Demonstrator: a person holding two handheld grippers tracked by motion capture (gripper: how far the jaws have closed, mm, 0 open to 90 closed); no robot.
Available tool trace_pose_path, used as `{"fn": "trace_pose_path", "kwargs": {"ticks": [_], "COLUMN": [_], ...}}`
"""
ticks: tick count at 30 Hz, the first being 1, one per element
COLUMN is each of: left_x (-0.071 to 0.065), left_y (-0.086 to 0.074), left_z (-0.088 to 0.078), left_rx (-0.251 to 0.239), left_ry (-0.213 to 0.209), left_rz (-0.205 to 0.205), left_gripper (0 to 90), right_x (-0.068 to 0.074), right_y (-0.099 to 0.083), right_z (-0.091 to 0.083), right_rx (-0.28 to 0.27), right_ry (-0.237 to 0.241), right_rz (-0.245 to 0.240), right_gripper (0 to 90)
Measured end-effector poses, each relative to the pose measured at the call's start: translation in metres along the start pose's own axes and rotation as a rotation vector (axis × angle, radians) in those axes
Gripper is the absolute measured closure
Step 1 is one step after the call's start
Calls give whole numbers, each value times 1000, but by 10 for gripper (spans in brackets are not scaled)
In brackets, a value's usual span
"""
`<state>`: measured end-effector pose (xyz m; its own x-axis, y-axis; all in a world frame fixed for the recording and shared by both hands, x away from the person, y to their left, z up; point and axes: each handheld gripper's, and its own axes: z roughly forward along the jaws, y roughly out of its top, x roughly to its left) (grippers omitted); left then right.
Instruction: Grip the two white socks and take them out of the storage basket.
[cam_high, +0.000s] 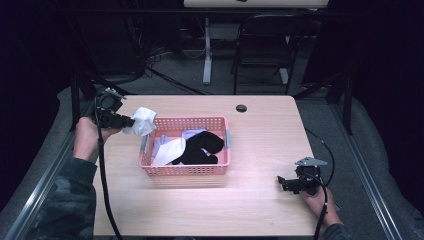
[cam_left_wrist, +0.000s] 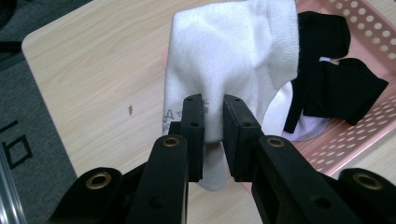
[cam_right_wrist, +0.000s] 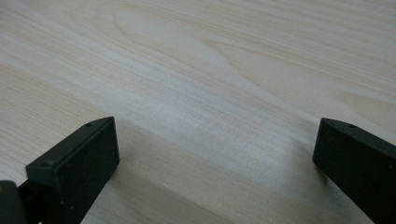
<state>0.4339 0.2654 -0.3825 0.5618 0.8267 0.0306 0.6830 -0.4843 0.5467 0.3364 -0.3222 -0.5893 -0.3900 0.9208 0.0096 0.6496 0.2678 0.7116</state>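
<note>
White cotton sits pinched between the jaws of your left claw (cam_left_wrist: 213, 116): a white sock (cam_left_wrist: 229, 60) bunched at the grip, its loose body fanning out beyond the jaw tips and a short tail hanging below them. In the high view your left claw (cam_high: 131, 120) holds the sock (cam_high: 142, 121) up just off the near-left corner of the pink basket (cam_high: 186, 169), with your left hand (cam_high: 86, 138) behind it near the desk's left edge. Past the sock, inside the basket (cam_left_wrist: 345, 140), lies a black garment (cam_left_wrist: 343, 86) over more white fabric (cam_left_wrist: 280, 112); from above the black piece (cam_high: 202, 148) lies right of the white pieces (cam_high: 170, 150).

Your right claw (cam_right_wrist: 215, 154) is released, jaws spread wide with bare pale wood of the desk (cam_right_wrist: 201, 70) between and beyond them. From above, that claw (cam_high: 286, 184) rests low at the desk's near-right part, well apart from the basket, your right hand (cam_high: 318, 202) behind it. A small dark round cap (cam_high: 241, 108) sits in the desk (cam_high: 260, 210) beyond the basket.
</note>
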Motion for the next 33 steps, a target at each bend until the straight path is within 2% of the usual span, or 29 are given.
{"fn": "trace_pose_path", "kwargs": {"ticks": [22,33], "left_x": [41,54], "left_y": [-46,-60], "left_z": [-19,-15], "left_rx": [14,24], "left_ry": [73,93], "left_rz": [-115,-164], "left_gripper": [790,790], "right_x": [0,0], "right_y": [0,0], "right_z": [0,0], "right_rx": [1,0], "right_ry": [0,0], "right_rz": [0,0], "right_gripper": [0,0]}}
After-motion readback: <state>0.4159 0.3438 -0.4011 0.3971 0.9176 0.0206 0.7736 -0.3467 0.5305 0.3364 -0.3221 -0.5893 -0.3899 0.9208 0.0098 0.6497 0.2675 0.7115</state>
